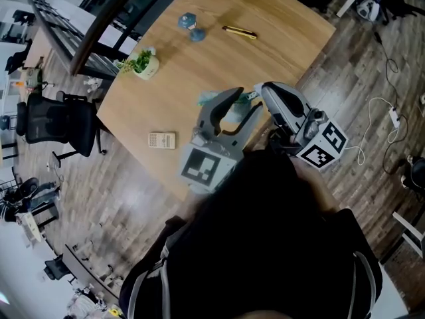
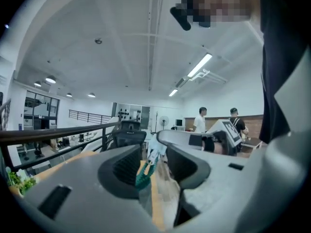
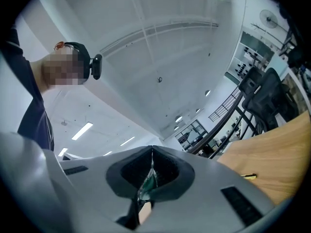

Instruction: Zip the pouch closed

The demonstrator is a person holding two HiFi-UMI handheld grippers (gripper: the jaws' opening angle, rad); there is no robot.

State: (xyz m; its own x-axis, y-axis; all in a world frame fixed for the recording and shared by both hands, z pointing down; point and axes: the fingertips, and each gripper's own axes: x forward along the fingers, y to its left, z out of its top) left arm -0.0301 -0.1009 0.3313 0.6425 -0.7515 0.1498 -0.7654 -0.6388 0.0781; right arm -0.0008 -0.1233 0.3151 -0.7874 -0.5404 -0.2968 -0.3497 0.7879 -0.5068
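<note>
A small teal pouch is held up above the near edge of the wooden table, mostly hidden by both grippers. My right gripper is shut on the pouch's edge; in the right gripper view teal fabric is pinched between its pads. My left gripper sits just left of it, jaws apart. In the left gripper view a teal end of the pouch hangs in the gap between the left fingers, and the pads do not press on it.
On the table lie a calculator, a small potted plant, two blue objects and a yellow pen-like thing. A black office chair stands left of the table. Two people stand far off.
</note>
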